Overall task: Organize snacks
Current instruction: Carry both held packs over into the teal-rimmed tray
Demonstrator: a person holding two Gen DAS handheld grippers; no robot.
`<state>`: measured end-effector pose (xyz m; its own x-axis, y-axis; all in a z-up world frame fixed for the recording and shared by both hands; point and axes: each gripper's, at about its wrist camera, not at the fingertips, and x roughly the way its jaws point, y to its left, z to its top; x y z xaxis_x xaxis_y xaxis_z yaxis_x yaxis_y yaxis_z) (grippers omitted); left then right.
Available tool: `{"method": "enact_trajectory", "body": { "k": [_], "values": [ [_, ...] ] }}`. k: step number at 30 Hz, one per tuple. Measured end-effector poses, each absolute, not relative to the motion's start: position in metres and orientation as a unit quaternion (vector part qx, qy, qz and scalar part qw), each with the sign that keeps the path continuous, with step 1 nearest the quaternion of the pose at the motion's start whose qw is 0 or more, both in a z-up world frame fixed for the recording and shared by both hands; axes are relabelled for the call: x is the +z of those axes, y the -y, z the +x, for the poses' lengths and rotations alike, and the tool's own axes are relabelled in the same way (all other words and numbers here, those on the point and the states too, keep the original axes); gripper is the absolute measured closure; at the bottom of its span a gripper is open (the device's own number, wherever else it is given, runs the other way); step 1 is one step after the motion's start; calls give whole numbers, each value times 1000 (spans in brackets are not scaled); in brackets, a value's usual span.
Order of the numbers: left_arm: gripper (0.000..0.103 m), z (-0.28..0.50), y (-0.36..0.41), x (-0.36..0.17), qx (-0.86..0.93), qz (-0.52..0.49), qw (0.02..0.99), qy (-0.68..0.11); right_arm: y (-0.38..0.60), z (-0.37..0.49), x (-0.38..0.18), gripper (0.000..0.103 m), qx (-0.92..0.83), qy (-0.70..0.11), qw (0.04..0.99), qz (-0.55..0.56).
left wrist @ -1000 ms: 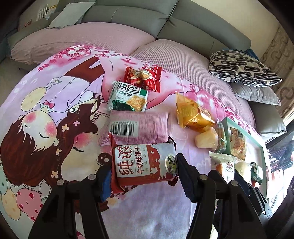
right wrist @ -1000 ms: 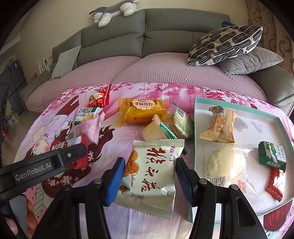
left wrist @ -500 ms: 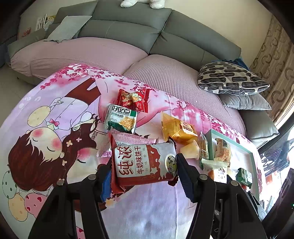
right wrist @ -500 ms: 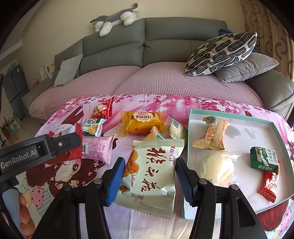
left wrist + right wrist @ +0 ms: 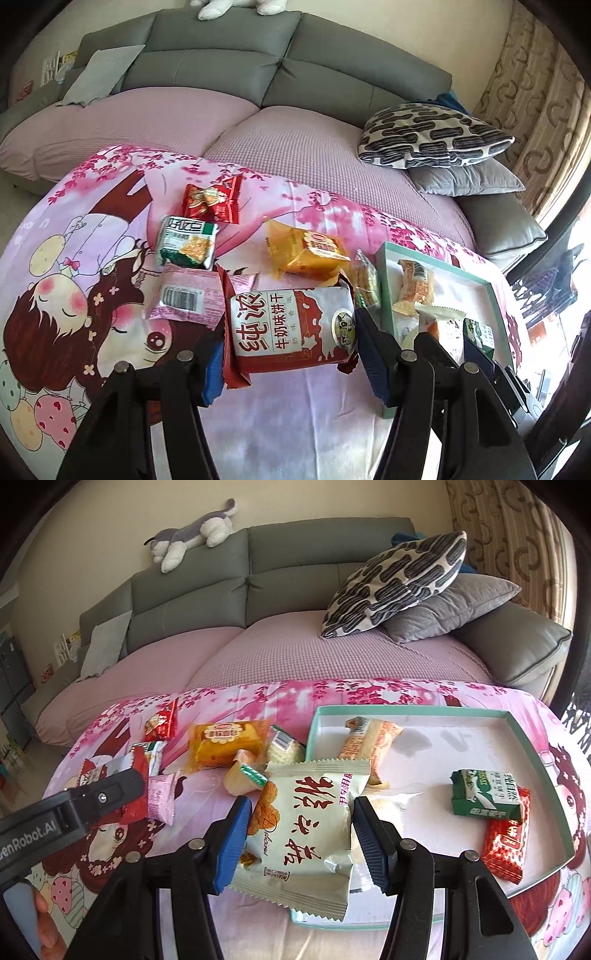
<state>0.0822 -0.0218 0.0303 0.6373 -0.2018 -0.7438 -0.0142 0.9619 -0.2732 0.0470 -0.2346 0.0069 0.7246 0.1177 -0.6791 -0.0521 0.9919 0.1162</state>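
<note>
The left tool (image 5: 290, 354) grips a red-and-white crinkly plastic biscuit packet (image 5: 291, 328) by its sides, held above the pink cartoon-print cloth (image 5: 295, 417). At three o'clock, the right tool (image 5: 299, 834) pinches a pale cream, light, soft snack pouch (image 5: 306, 834) over the near-left corner of the shallow teal-rimmed cardboard tray (image 5: 535, 753). Both look crushable and slippery, so gentle side grips seem best.

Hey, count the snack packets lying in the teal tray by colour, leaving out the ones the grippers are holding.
Orange and white packet: 1
Clear packet: 1
Green packet: 1
Red packet: 1
Total in the tray: 4
</note>
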Motion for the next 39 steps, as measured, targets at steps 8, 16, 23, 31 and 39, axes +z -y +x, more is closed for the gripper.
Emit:
{"method": "enact_trajectory", "body": {
  "k": [8, 16, 23, 31, 39],
  "values": [
    [39, 82, 84, 38, -117, -80, 896, -421, 299, 45, 12, 43, -28, -360, 929, 81],
    [39, 80, 139, 35, -165, -38, 888, -428, 364, 35, 12, 43, -100, -357, 921, 120],
    [39, 78, 179, 28, -199, -11, 879, -434, 398, 26, 9, 43, -131, -362, 913, 138],
    [39, 80, 213, 18, -221, 12, 871, -438, 421, 28, -7, 43, -147, -381, 900, 155],
    [39, 88, 232, 9, -224, 29, 870, -437, 431, 39, -25, 43, -144, -398, 891, 164]
  ]
}}
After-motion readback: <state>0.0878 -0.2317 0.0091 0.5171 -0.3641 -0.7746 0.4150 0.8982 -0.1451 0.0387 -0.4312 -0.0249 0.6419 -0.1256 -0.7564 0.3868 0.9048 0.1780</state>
